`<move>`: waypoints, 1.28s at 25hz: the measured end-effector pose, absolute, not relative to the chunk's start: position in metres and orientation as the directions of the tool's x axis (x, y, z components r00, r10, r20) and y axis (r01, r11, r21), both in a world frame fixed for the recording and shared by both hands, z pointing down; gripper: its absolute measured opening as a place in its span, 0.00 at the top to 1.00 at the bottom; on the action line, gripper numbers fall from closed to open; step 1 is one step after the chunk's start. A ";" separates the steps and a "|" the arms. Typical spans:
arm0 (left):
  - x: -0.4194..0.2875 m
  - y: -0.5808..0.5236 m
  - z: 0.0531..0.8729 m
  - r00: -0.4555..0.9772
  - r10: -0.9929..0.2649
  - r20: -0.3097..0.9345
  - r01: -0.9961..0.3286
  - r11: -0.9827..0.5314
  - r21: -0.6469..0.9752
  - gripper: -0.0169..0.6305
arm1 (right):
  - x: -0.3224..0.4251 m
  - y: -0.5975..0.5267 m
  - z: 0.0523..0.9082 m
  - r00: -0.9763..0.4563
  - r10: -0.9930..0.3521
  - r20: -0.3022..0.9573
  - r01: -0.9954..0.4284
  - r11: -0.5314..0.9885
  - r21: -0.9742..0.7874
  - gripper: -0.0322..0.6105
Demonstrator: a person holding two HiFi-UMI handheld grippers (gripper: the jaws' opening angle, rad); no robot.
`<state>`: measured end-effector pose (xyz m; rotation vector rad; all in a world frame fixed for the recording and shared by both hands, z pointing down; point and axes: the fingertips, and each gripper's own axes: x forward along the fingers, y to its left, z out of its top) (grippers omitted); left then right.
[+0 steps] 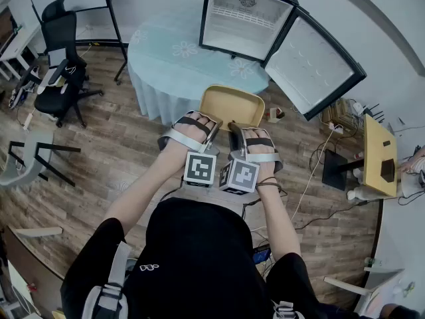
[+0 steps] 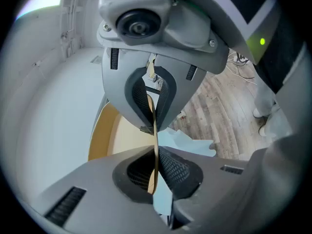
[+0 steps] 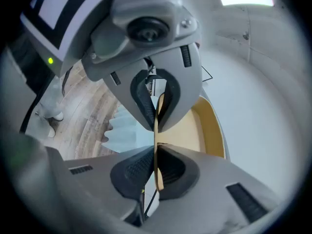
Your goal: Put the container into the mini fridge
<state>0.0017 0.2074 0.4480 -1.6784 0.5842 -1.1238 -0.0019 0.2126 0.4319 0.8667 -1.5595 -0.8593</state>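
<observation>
The left claw point(image 2: 154, 130) is pinching the thin near wall of the container point(image 1: 232, 105), its ribbed pads pressing together on the tan edge that is running upright between them. The right claw point(image 3: 157, 135) is gripping the same wall in the same way, just beside the left one. Both claws are tilting somewhat downward, so the container is hanging out ahead of them, held only along its near side. It is showing as a shallow, open-topped tray with rounded corners, and nothing is showing inside it. Judging by its thin wall and the way it is keeping its shape from one edge, it is probably light and stiff. It is likely smooth too, so it may be prone to swinging or slipping between the pads. Two well-seated holds on the rim seem the right grip. The container is being carried in the air over the near edge of the round table point(image 1: 166, 72), which is wearing a pale blue cloth. The mini fridge point(image 1: 246, 18) is standing beyond it on that table, with its door point(image 1: 312, 65) swung wide to the right and its white interior facing the container.
</observation>
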 end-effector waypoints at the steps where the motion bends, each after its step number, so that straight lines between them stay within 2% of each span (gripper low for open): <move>1: -0.003 0.208 0.443 0.450 -0.796 0.405 0.128 -0.391 -0.911 0.94 | -0.002 0.214 0.432 -0.133 -0.877 0.461 -0.089 0.474 0.876 0.94; 9: 0.003 0.213 0.427 0.470 -0.798 0.377 0.073 -0.391 -0.917 0.94 | 0.005 0.216 0.434 -0.139 -0.867 0.478 -0.098 0.493 0.865 0.94; 18: 0.017 0.216 0.433 0.435 -0.803 0.407 0.123 -0.395 -0.910 0.94 | 0.022 0.223 0.437 -0.166 -0.864 0.476 -0.108 0.496 0.862 0.92; 32: 0.018 0.220 0.441 0.397 -0.800 0.449 0.116 -0.442 -0.890 0.94 | 0.024 0.227 0.441 -0.206 -0.847 0.491 -0.068 0.513 0.856 0.93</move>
